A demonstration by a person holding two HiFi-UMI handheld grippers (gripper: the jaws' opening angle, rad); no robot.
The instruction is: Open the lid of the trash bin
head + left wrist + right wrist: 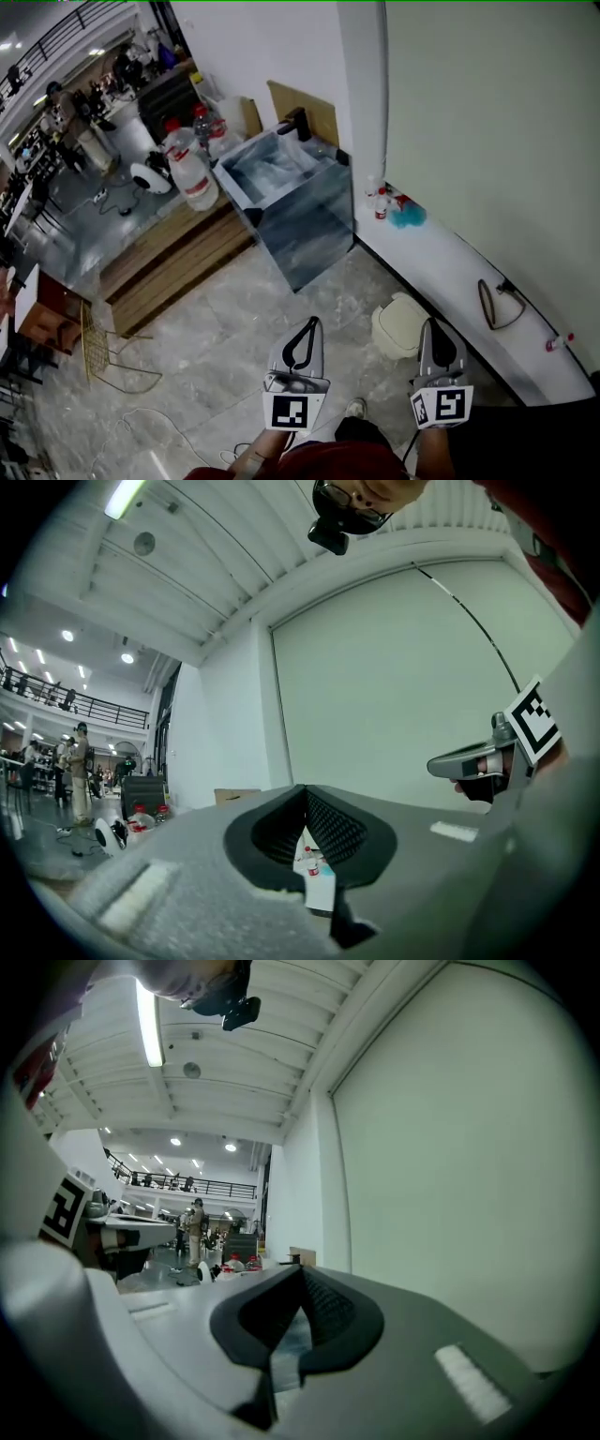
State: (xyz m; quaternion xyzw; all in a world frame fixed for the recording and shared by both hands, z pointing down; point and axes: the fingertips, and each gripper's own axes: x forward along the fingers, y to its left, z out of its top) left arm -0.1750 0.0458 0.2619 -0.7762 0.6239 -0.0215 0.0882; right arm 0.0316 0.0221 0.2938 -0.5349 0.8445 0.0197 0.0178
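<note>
Cream trash bin (397, 330) stands on the floor against the white ledge (450, 262), lid (401, 314) down, just left of right gripper (434, 328). Left gripper (311, 325) and right: jaws pressed together, empty. Risk: closed tips skid off the lid or tip the bin.

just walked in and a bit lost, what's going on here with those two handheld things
A person stands holding a left tool and a right tool, both shut and empty, out over the marble floor. A small cream trash bin sits by the white ledge, nearer the right tool, its lid down. Neither tool appears to touch it yet.
</note>
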